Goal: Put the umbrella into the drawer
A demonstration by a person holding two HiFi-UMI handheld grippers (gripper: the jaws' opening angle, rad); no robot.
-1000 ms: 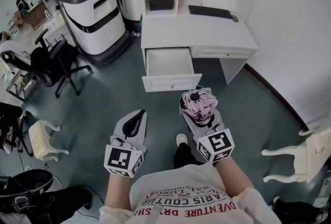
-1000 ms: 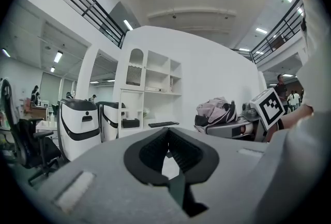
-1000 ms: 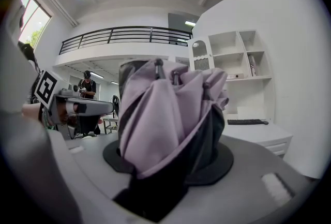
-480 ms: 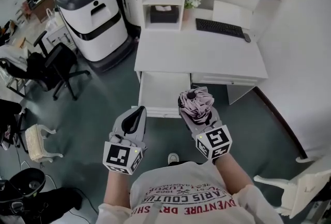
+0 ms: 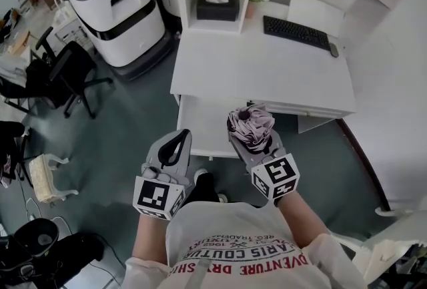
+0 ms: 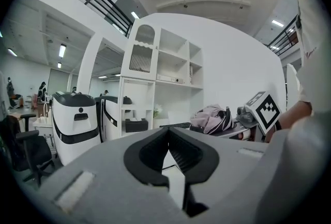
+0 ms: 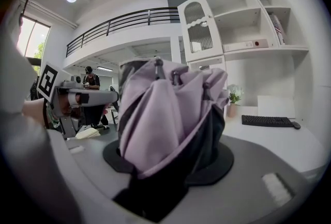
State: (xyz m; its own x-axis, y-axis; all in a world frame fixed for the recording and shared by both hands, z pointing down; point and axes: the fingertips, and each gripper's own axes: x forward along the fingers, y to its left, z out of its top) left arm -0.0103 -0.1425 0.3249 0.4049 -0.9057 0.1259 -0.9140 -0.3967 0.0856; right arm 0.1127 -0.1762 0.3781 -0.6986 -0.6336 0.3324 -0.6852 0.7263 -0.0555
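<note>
The likeliest trouble from here is the umbrella (image 5: 251,126) catching on its way in: it is held pointing forward and slightly down over the near right corner of the open drawer (image 5: 203,122), and if it goes in end-first rather than laid flat, its loose folds could snag on the drawer's front edge or on the underside of the desk (image 5: 260,67) above it. A second risk is slipping, since the right gripper (image 5: 252,141) has its jaws partly closed around soft bunched cloth (the right gripper view shows fabric bulging out over both pads) rather than, as far as can be seen, a firm shaft. If it is let go too high, the bundle could roll off the near rim to the floor. The left gripper (image 5: 172,147) is just left of it, its jaws closed tip to tip on nothing, so it offers no support unless it is opened first. The umbrella itself is a compact folded one, pale pink-lilac with darker panels between the pleats, its canopy slack and apparently unstrapped, with small rib tips poking out at the far end (image 7: 165,114).
</note>
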